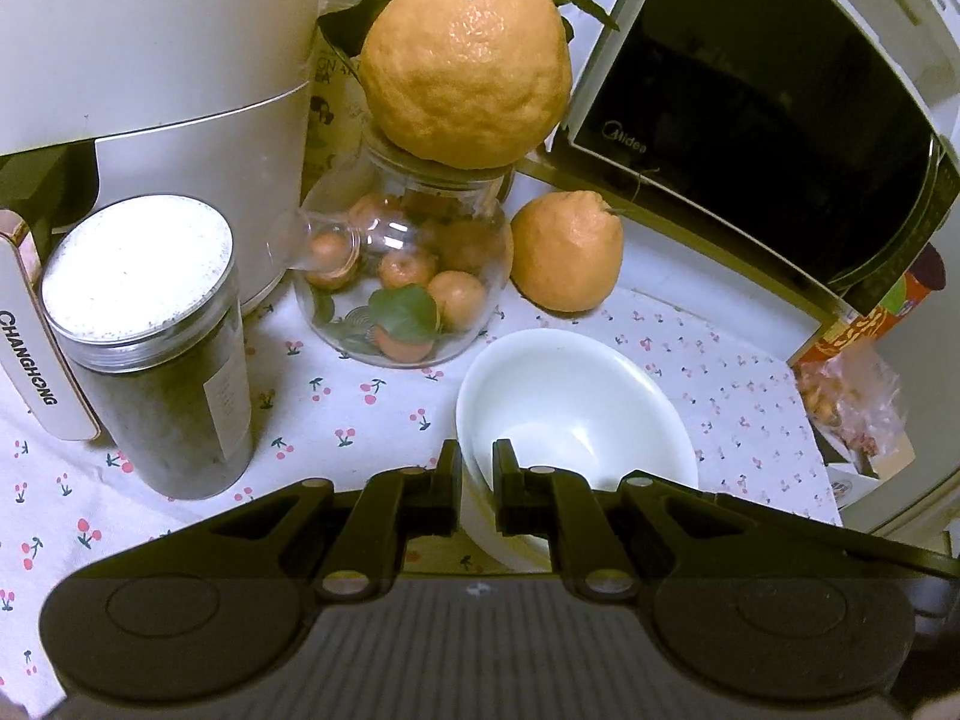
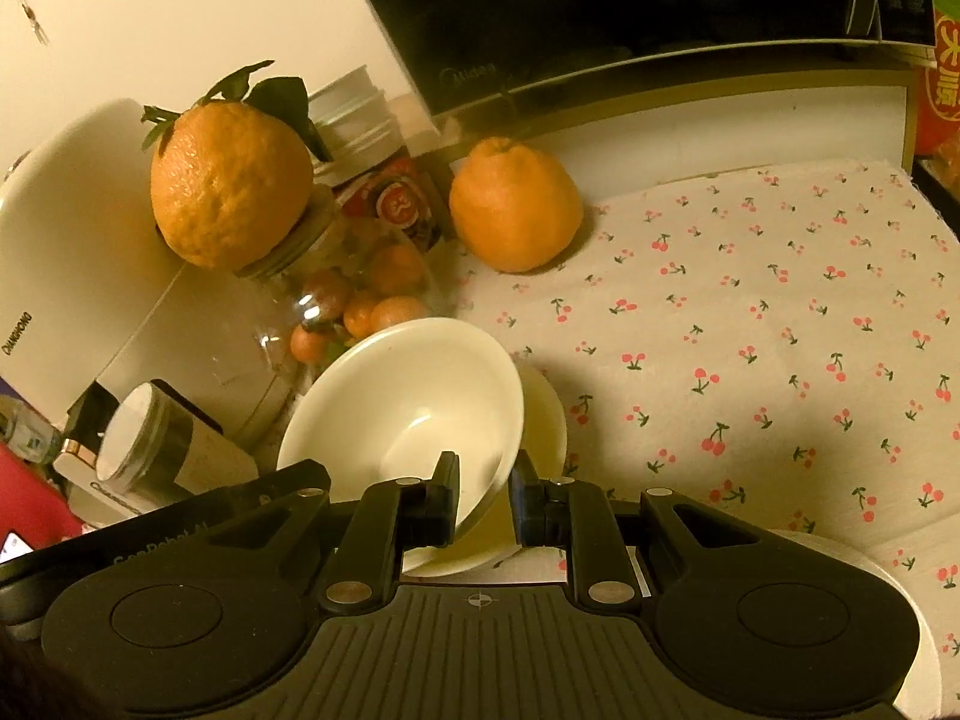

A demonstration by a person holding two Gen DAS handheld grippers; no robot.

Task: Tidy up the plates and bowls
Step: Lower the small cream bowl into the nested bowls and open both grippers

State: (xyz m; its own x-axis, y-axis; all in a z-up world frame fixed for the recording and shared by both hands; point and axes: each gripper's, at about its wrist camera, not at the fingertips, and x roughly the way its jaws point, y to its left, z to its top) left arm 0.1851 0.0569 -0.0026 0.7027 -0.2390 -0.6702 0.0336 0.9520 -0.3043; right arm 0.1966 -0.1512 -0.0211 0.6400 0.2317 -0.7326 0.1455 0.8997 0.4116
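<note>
Two white bowls are stacked on the bench, one nested in the other, on a cherry-print cloth. The upper bowl is empty, and in the right wrist view it sits tilted in the lower bowl.

The left gripper is clamped narrow on the near rim of the bowls, one finger outside and one inside. The right gripper is pinched on the rim of the upper bowl the same way. So the stack is gripped from both sides, just in front of the glass jar.

The glass jar is filled partway with small oranges and a green leaf or two, and a big orange with stem and leaves is perched on its lid. A second big orange is parked on the cloth beside the jar, near the microwave.

A clear canister with a white lid is packed with something dark; what exactly can't be told. It's stood right against the white air fryer.
</note>
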